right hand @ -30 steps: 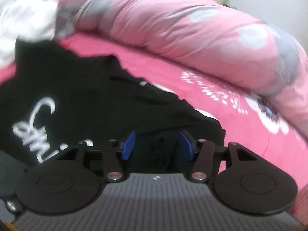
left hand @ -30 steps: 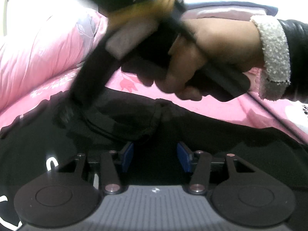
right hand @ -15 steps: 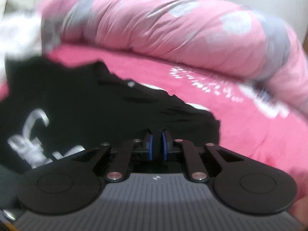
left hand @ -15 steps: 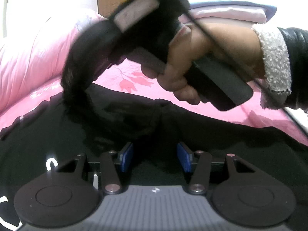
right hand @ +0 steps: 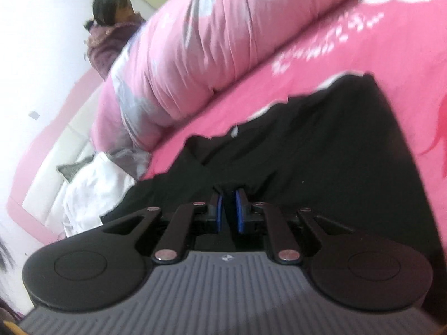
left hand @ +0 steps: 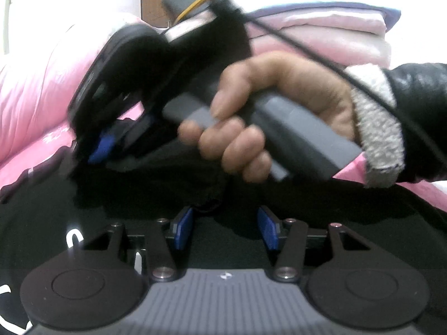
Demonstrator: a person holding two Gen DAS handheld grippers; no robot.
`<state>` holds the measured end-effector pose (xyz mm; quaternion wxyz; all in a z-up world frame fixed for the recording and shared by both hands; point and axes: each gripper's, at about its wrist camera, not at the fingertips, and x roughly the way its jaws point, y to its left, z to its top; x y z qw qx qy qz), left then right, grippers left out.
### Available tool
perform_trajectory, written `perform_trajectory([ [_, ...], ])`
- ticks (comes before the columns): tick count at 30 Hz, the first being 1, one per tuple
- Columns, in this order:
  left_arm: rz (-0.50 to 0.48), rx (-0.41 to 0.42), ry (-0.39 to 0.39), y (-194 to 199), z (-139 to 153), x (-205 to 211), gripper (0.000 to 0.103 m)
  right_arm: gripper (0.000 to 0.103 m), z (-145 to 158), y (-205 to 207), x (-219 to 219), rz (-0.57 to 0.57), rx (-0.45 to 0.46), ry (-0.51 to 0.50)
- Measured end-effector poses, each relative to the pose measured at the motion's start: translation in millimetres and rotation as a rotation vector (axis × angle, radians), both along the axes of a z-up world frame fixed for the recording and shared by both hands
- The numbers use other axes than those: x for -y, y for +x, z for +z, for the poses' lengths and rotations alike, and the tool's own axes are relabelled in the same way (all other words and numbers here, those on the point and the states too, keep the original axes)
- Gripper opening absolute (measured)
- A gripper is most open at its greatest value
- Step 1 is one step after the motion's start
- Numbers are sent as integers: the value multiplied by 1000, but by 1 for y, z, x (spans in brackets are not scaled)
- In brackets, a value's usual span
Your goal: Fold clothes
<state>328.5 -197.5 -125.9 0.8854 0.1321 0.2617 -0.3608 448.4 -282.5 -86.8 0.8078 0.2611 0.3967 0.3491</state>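
Note:
A black garment (left hand: 321,203) with white lettering lies spread on the pink bedsheet (right hand: 363,36); it also shows in the right wrist view (right hand: 321,145). My left gripper (left hand: 225,227) is open just above the garment, with nothing between its blue pads. My right gripper (right hand: 226,209) is shut on a fold of the black garment and lifts it. In the left wrist view the right gripper (left hand: 103,145) sits ahead and to the left, held by a hand (left hand: 265,117), its blue pads pinching the cloth.
A rolled pink quilt (right hand: 201,50) runs along the far side of the bed. White cloth (right hand: 89,189) lies at the garment's left end. A person in purple (right hand: 111,36) is behind the quilt. Folded pink bedding (left hand: 335,30) is stacked at the back.
My right gripper shut on the black garment and rose, tilting as it pulled the fabric up and over. My left gripper stayed open in place.

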Motion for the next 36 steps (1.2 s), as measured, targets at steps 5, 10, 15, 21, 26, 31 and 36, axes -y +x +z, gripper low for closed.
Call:
perform_trajectory([
  [5,-1,0,-3,1,-1,3,53,41,-4,9,-8,15,-24,47],
  [10,-13,-4,-18,2,0,4,56,49,20,-3,11,-41,69,84],
  [15,-102,-40,-124,0,6,-17,57,48,52,-49,46,-149,187,-103],
  [21,-165,-66,-338,-14,35,-75,58,40,57,-125,73,-189,282,-447],
  [26,125,-190,-463,27,39,-124,59,40,34,-167,54,-44,289,-604],
  [31,326,-258,-456,75,34,-141,55,40,15,-149,53,-92,171,-444],
  [36,347,-147,-286,92,27,-117,55,27,15,-135,43,-143,238,-425],
])
